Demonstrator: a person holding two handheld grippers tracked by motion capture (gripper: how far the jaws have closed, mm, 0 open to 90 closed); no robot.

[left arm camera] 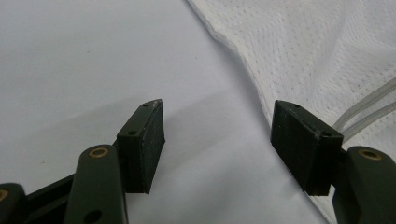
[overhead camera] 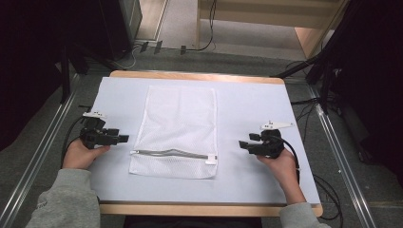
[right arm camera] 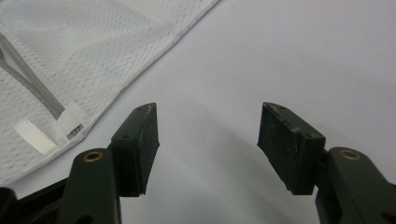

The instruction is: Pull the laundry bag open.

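- No text, number or brand can be read anywhere
- The white tab (right arm camera: 35, 136) at the zipper end of the mesh laundry bag (overhead camera: 178, 123) is blank; the grippers bear no markings

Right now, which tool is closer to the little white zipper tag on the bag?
The right tool. The zipper tag sits at the right end of the mesh bag, far from the left tool.

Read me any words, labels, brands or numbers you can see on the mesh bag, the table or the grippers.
None can be read. The mesh bag is plain white; its zipper pull tab is blank. The table, left gripper and right gripper carry no lettering.
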